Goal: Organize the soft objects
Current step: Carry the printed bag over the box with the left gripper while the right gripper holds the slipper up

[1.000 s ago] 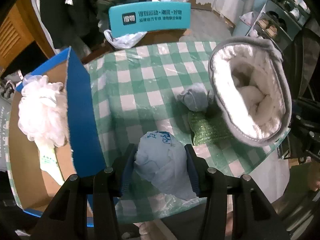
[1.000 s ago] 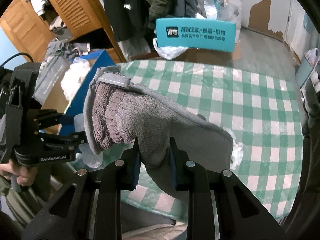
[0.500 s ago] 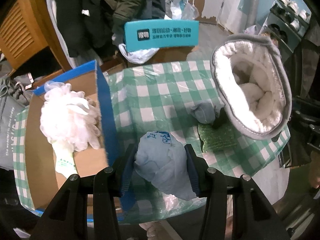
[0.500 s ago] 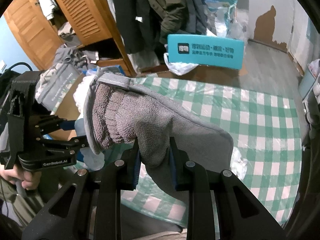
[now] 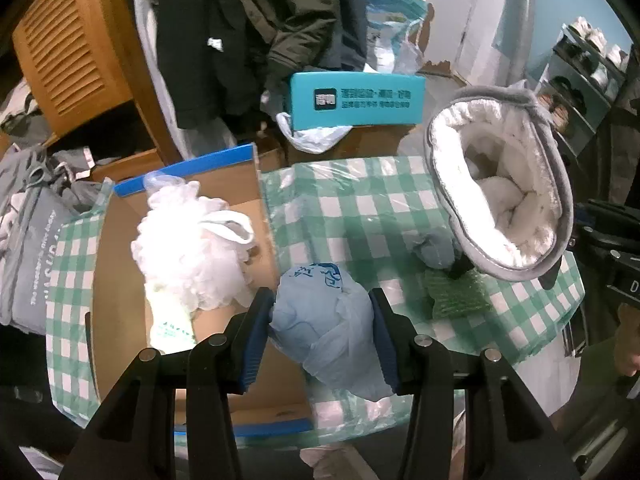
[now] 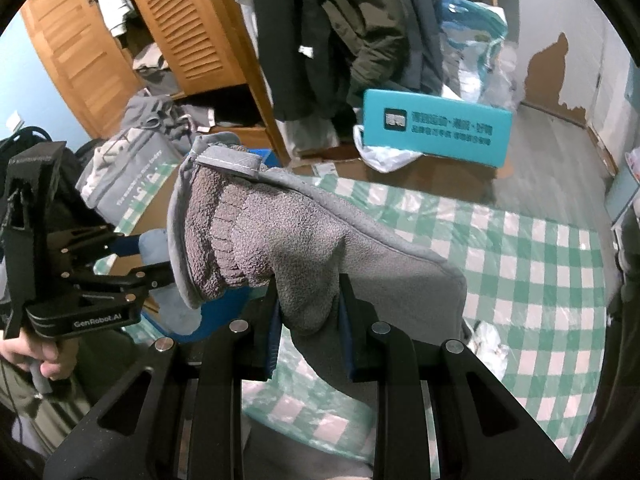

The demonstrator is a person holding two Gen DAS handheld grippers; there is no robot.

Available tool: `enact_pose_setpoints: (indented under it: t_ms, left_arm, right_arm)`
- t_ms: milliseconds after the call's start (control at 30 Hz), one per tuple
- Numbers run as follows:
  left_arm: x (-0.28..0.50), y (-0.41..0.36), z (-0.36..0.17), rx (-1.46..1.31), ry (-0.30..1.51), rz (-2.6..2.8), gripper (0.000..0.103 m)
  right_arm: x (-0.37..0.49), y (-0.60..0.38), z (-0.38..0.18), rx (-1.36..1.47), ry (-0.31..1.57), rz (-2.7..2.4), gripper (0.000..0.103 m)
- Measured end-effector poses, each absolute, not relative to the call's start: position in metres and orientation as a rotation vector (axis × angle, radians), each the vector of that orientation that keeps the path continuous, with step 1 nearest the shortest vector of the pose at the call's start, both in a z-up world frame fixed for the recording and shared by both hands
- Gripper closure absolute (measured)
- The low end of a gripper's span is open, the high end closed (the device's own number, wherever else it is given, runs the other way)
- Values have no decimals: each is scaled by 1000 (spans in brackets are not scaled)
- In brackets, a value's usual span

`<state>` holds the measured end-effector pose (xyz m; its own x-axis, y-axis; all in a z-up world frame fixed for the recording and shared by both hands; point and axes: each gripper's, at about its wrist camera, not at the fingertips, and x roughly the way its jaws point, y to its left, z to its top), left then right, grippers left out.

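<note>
My left gripper (image 5: 320,312) is shut on a crumpled pale blue plastic bag (image 5: 324,312), held above the right wall of an open cardboard box (image 5: 120,280) with blue edges. A white mesh bath pouf (image 5: 188,248) lies in that box. My right gripper (image 6: 308,312) is shut on a grey fleece mitten (image 6: 288,240), held in the air; in the left wrist view the mitten (image 5: 500,196) shows its white fluffy lining at the right. On the green checked table (image 5: 352,208) lie a grey-blue soft lump (image 5: 434,248) and a green scouring sponge (image 5: 456,296).
A teal box with lettering (image 5: 356,98) stands behind the table, over a white plastic bag. Dark coats and a slatted wooden wardrobe (image 6: 180,28) fill the back. A grey bag (image 5: 32,248) lies left of the cardboard box. A hand (image 6: 40,360) holds the left gripper's handle.
Both grippers have risen and shifted left with their loads. The blue bag, earlier over the tablecloth, now hangs over the box's right wall. The mitten stays lifted at the right.
</note>
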<state>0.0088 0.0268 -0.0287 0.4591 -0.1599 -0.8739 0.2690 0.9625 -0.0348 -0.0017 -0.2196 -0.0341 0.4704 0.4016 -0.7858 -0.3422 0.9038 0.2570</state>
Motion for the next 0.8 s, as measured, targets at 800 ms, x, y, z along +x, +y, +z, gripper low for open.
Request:
enact_pose_setpoints:
  t_ms: [800]
  left_arm:
    - [19, 134, -46, 2, 1091, -88, 54]
  right_arm:
    - [25, -107, -19, -4, 992, 595, 80]
